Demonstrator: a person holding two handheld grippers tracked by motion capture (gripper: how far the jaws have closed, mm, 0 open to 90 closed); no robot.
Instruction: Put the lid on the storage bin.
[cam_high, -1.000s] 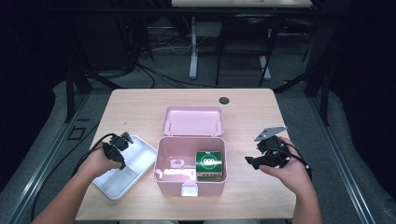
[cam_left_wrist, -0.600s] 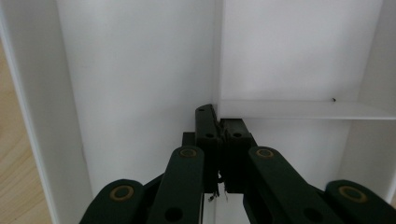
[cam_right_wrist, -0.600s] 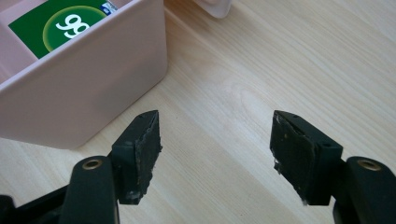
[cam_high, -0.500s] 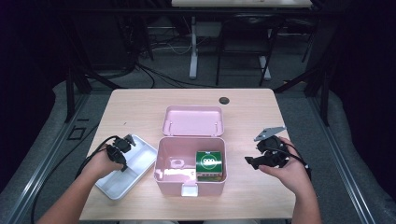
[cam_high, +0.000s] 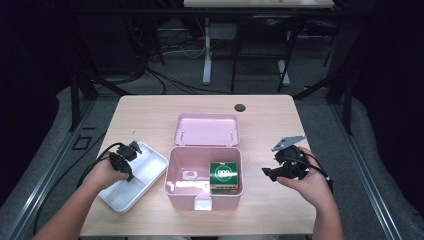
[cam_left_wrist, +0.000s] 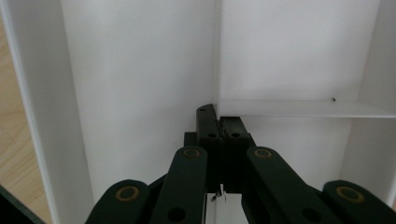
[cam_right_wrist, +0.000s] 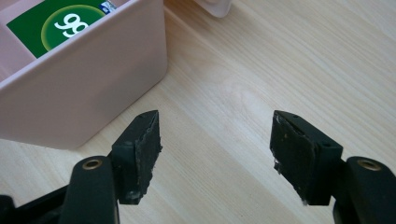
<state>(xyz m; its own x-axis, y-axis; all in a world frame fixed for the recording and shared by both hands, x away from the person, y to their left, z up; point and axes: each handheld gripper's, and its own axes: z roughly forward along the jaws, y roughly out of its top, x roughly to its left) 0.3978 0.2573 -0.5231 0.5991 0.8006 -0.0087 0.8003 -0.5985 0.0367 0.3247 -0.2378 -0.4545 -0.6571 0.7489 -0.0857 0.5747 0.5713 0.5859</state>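
On the table (cam_high: 150, 120), the left gripper (cam_left_wrist: 219, 122) has its jaws pinched together on the divider of the white tray (cam_high: 150, 167). The right gripper (cam_right_wrist: 215, 140) hovers wide apart beside the pink box (cam_high: 172, 185) holding a green packet (cam_high: 223, 173).

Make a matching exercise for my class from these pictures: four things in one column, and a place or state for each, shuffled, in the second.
Things
1. green packet
2. white tray
3. right gripper
4. left gripper

Places or states
A. jaws closed on the thin divider inside the tray
B. jaws wide apart above bare tabletop
C. inside the open pink box
D. on the table, left of the pink box

Pairs: 1-C, 2-D, 3-B, 4-A
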